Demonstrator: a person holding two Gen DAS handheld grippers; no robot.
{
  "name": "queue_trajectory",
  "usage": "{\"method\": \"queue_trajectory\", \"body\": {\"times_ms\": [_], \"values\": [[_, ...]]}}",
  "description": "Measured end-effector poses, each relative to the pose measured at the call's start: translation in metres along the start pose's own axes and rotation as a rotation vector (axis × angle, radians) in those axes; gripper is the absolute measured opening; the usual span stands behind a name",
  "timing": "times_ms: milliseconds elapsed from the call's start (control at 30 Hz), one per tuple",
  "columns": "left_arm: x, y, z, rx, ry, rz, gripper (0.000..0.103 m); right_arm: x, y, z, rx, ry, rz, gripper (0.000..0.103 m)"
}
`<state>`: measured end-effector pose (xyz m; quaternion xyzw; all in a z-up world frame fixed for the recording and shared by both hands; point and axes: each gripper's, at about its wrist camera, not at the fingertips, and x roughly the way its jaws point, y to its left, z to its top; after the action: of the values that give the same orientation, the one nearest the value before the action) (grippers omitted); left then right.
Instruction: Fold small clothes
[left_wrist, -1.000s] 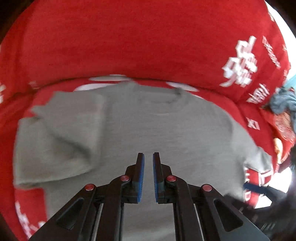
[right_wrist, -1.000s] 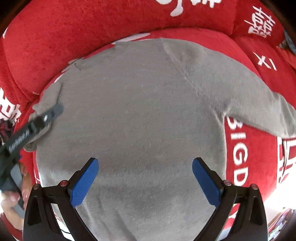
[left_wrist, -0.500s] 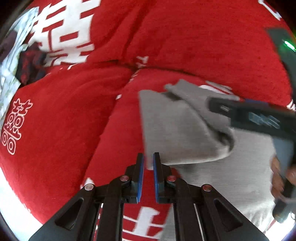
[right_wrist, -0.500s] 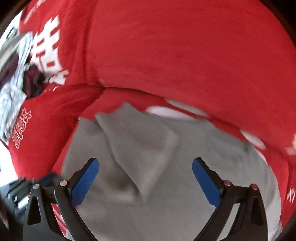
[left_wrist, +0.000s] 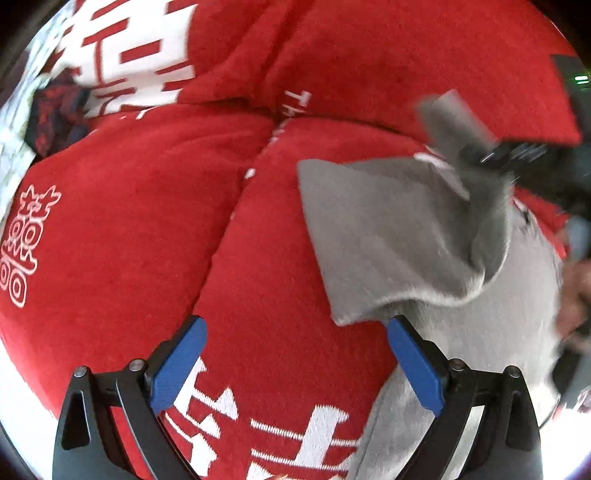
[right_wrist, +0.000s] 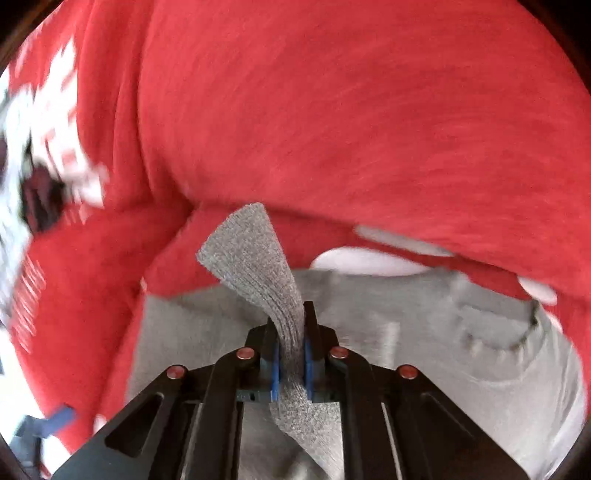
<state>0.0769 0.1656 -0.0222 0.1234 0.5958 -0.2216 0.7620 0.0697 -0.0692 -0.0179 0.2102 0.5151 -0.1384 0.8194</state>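
— Right gripper (right_wrist: 291, 363) has just clamped shut on the sleeve (right_wrist: 255, 258), cuff sticking up past its pads. Half a second back we had those jaws wide over the shirt (right_wrist: 424, 332).

— And our left gripper (left_wrist: 295, 363)?

— Its jaws have just sprung wide open, nothing between them, only red sofa (left_wrist: 147, 221) below; the shirt lies on the seat, its edge just beside the right pad.

— So we've let go on one side and taken hold on the other.

— Likely the sleeve fold comes next: carry it across the body.
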Motion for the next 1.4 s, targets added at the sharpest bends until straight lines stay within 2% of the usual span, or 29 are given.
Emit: {"method": "queue_trajectory", "body": {"times_ms": [133, 200, 333, 433, 500, 533, 567, 633, 700, 733, 833, 900, 967, 1033, 1067, 1133, 1167, 1300, 1400], "values": [[0.009, -0.014, -0.002, 0.066, 0.011, 0.039, 0.098, -0.053, -0.07, -0.011, 0.181, -0.095, -0.005, 0.01], [0.018, -0.019, 0.002, 0.067, 0.01, 0.066, 0.098, -0.065, -0.102, -0.02, 0.273, -0.103, -0.015, 0.01], [0.032, -0.025, 0.011, 0.055, 0.003, 0.101, 0.098, -0.071, -0.17, -0.061, 0.461, -0.06, -0.047, 0.01], [0.034, -0.032, 0.012, 0.07, -0.005, 0.115, 0.098, -0.056, -0.211, -0.098, 0.642, 0.031, 0.078, 0.016], [0.035, -0.035, 0.013, 0.079, -0.009, 0.129, 0.098, -0.051, -0.225, -0.117, 0.722, 0.06, 0.124, 0.037], [0.036, -0.037, 0.013, 0.078, -0.01, 0.134, 0.098, -0.05, -0.229, -0.122, 0.753, 0.051, 0.146, 0.064], [0.036, -0.039, 0.014, 0.079, -0.011, 0.143, 0.098, -0.051, -0.232, -0.126, 0.778, 0.039, 0.159, 0.071], [0.035, -0.044, 0.013, 0.087, -0.023, 0.172, 0.098, -0.048, -0.237, -0.129, 0.837, 0.02, 0.165, 0.069], [0.033, -0.047, 0.016, 0.096, -0.05, 0.221, 0.098, -0.048, -0.24, -0.125, 0.851, 0.035, 0.118, 0.033], [0.032, -0.046, 0.018, 0.099, -0.062, 0.231, 0.098, -0.051, -0.24, -0.119, 0.816, 0.041, 0.092, 0.008], [0.032, -0.046, 0.018, 0.115, -0.068, 0.239, 0.098, -0.07, -0.23, -0.098, 0.652, -0.036, 0.081, 0.008], [0.033, -0.043, 0.016, 0.127, -0.056, 0.226, 0.098, -0.078, -0.233, -0.093, 0.598, -0.05, 0.065, 0.008], [0.03, -0.042, 0.011, 0.155, -0.044, 0.204, 0.098, -0.075, -0.25, -0.104, 0.631, -0.02, 0.056, 0.008], [0.026, -0.044, 0.005, 0.198, -0.039, 0.198, 0.098, -0.067, -0.266, -0.123, 0.687, 0.023, 0.008, 0.009], [0.023, -0.044, 0.001, 0.227, -0.027, 0.198, 0.098, -0.065, -0.275, -0.135, 0.73, 0.039, -0.004, 0.012], [0.02, -0.038, -0.005, 0.252, -0.006, 0.199, 0.098, -0.071, -0.288, -0.154, 0.815, 0.002, 0.046, 0.011], [0.018, -0.034, -0.006, 0.25, 0.003, 0.191, 0.098, -0.074, -0.289, -0.157, 0.822, 0.004, 0.043, 0.013], [0.008, -0.011, -0.002, 0.154, 0.056, 0.094, 0.098, -0.084, -0.279, -0.159, 0.812, 0.033, 0.061, 0.02], [0.007, -0.004, 0.025, 0.079, 0.043, 0.009, 0.098, -0.087, -0.254, -0.161, 0.8, 0.048, 0.17, 0.036]]}}
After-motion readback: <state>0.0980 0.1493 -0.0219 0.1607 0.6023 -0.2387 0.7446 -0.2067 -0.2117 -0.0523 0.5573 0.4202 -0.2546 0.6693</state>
